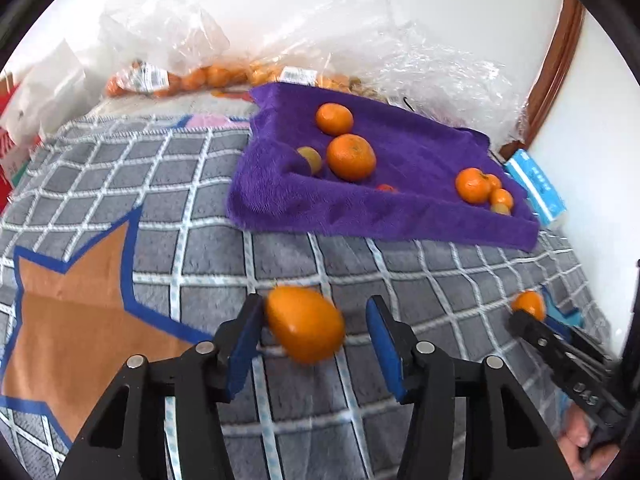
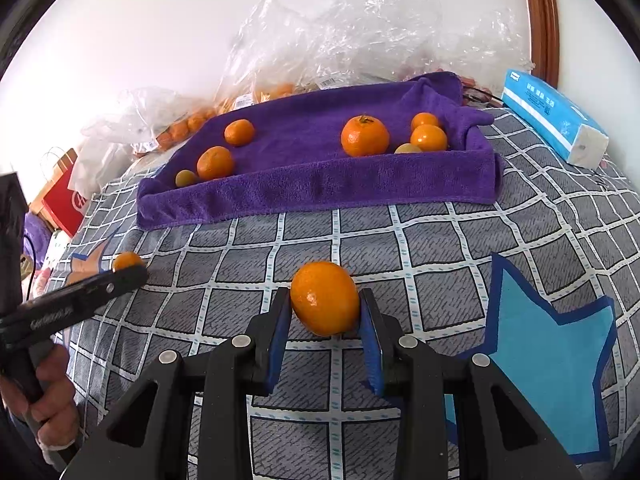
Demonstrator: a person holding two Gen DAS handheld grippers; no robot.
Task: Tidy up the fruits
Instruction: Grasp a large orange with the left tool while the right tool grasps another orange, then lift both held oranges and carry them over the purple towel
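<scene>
Smooth oval orange (image 1: pixel 304 323) blurred, just before purple towel (image 1: pixel 400 216). Second oval orange (image 2: pixel 325 298) before towel too. Round mandarins (image 2: pixel 365 136), small yellowish fruits (image 2: pixel 186 178) scattered on towel.

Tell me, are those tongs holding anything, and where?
The right tongs pinch a small orange citrus fruit across its two sides. The left tongs stand open around a blurred orange fruit; only one pad touches it.

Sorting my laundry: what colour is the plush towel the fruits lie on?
Purple; the plush towel shows best in the right wrist view.
</scene>
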